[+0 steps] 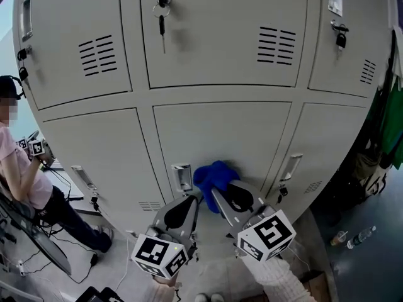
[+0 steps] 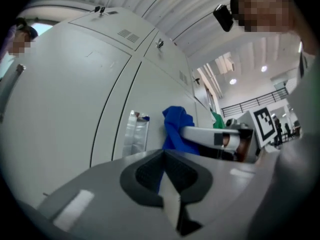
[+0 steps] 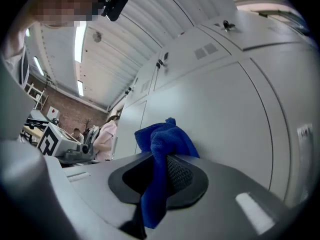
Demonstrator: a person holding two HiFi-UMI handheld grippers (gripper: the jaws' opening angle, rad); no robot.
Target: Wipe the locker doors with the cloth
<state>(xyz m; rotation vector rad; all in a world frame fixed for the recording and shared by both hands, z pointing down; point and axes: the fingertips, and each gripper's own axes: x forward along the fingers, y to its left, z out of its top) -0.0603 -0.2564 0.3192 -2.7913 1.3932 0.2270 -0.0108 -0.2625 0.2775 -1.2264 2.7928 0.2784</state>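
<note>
A blue cloth is bunched against the lower middle locker door, low and near its left side. My right gripper is shut on the cloth, which sticks out past the jaws and hangs down between them. My left gripper is shut with nothing in it, just left of the right one, below the door's metal handle. In the left gripper view the cloth and the right gripper show ahead, next to the handle.
Grey lockers fill the view; keys hang from an upper lock and a padlock hangs at the right. A person in a pink top stands at the left with grippers. Bottles lie on the floor at the right; green cloth hangs there.
</note>
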